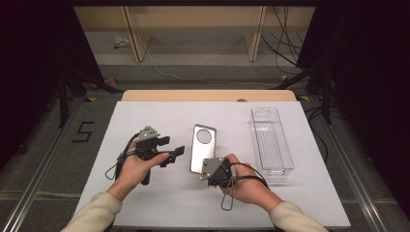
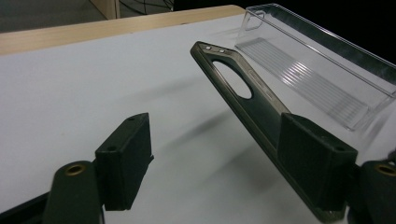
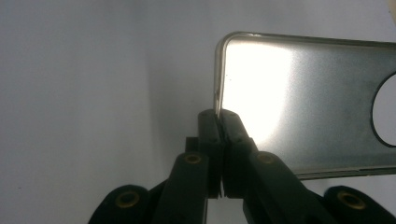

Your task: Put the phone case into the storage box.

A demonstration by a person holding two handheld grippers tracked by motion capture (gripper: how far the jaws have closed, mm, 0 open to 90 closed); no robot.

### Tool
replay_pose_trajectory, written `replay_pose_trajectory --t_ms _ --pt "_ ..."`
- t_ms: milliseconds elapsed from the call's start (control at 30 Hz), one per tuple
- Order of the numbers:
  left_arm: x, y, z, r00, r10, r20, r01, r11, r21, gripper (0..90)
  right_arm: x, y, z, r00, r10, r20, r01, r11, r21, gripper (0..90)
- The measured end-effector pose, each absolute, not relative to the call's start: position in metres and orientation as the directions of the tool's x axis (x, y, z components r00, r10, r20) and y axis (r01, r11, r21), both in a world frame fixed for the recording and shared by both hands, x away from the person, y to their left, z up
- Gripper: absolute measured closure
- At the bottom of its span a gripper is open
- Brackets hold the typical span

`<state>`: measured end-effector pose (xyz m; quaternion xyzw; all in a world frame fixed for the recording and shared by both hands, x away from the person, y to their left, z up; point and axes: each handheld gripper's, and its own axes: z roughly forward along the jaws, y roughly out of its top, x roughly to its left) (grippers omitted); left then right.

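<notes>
A translucent grey phone case [image 1: 200,157] with a round camera hole lies mid-table. My right gripper [image 1: 205,169] is shut on its near edge; in the right gripper view the two jaws pinch the rim at a corner of the case [image 3: 299,102], meeting at the gripper's tip [image 3: 219,116]. My left gripper [image 1: 170,145] is open just left of the case, with nothing between its fingers. In the left gripper view the case [image 2: 261,105] looks tilted, and its lower end runs behind the right jaw of that gripper [image 2: 212,154].
A clear plastic tray [image 1: 289,154], long and narrow, stands to the right of the case and reappears at the upper right of the left gripper view [image 2: 317,70]. The white tabletop [image 1: 145,116] ends at a wooden strip at the far side.
</notes>
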<state>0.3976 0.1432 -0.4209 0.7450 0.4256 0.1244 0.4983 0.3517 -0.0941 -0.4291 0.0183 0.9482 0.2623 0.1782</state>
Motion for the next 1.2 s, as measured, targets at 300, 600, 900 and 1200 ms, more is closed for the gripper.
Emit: replay_pose_trajectory --t_ms 300,600,900,1200 --pt "0.432 0.115 -0.405 0.588 0.773 -0.238 0.555 -0.171 0.814 40.3 0.351 -0.093 -0.428 -0.932 0.129 -0.338 -0.065 0.859 0.507 89.0" --pt "0.454 0.098 -0.408 0.544 0.775 -0.322 0.652 -0.148 0.744 52.6 0.349 -0.091 -0.428 -0.933 0.123 -0.339 -0.071 0.86 0.506 89.0" --pt "0.46 0.094 -0.406 0.49 0.799 -0.35 0.7 -0.122 0.703 60.2 0.35 -0.092 -0.427 -0.928 0.115 -0.355 -0.086 0.859 0.505 89.0" --pt "0.46 0.097 -0.41 0.482 0.791 -0.377 0.711 -0.102 0.696 66.6 0.349 -0.09 -0.428 -0.929 0.112 -0.352 -0.089 0.858 0.507 89.0"
